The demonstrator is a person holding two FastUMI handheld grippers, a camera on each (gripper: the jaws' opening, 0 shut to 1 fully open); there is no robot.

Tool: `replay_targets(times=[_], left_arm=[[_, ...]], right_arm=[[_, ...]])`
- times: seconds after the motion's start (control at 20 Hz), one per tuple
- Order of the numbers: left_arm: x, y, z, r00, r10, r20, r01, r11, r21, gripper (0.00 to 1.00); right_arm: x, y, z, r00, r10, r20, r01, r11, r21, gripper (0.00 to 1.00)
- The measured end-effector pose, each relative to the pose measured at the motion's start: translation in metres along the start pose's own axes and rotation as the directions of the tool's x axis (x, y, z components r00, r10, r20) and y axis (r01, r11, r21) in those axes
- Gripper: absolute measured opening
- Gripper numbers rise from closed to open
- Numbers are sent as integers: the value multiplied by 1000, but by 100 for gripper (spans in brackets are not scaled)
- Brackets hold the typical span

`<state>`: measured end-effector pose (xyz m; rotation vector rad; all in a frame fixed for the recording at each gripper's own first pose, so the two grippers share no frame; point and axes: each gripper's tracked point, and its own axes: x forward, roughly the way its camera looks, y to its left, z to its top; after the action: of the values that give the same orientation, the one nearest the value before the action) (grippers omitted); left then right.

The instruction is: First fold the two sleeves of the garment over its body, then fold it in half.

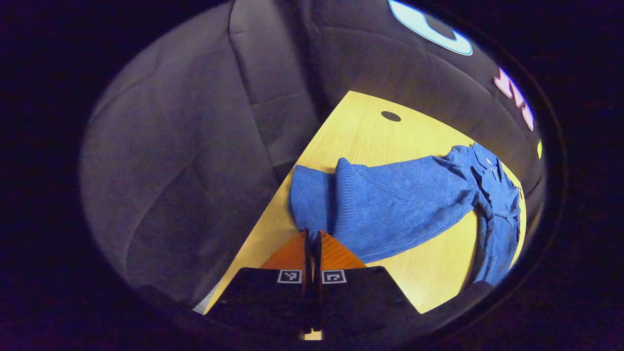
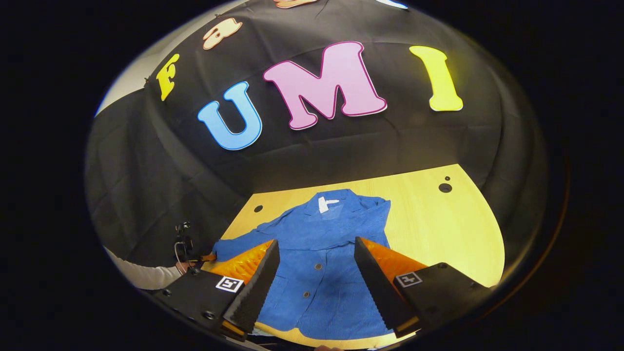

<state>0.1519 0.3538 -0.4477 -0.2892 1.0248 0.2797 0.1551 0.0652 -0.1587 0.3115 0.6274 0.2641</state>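
Observation:
A blue button-front jacket [image 2: 317, 229] lies flat on the yellow wooden table [image 2: 438, 229], collar and white label at the far end. In the right gripper view my right gripper [image 2: 316, 240] hovers open above the jacket's body, nothing between its fingers. One sleeve [image 1: 385, 204] stretches sideways from the body [image 1: 499, 209] toward the table's edge. My left gripper [image 1: 312, 238] is shut on that sleeve's cuff end. The left gripper [image 2: 187, 243] also appears small at the jacket's left, held by a hand with a white sleeve [image 2: 141, 275].
Black cloth walls close the booth behind and beside the table. The tabletop has round holes [image 1: 390, 116] [image 2: 444, 187] near its far corners. Bare wood [image 1: 429, 273] lies right of the jacket and along the near edge.

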Motion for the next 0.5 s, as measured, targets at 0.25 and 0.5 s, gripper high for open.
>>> replay_targets(times=[0.25,0.5], left_arm=[[-43,-43,36,985,-124,124,119,992,43,0],[-100,-137,94,928,-262,264,245,965,96,0]], right_arm=[[-11,-13,-3,1000,1,9,-1,1000,7,97],[-15,-24,-5,999,35,13,-35,999,38,98]])
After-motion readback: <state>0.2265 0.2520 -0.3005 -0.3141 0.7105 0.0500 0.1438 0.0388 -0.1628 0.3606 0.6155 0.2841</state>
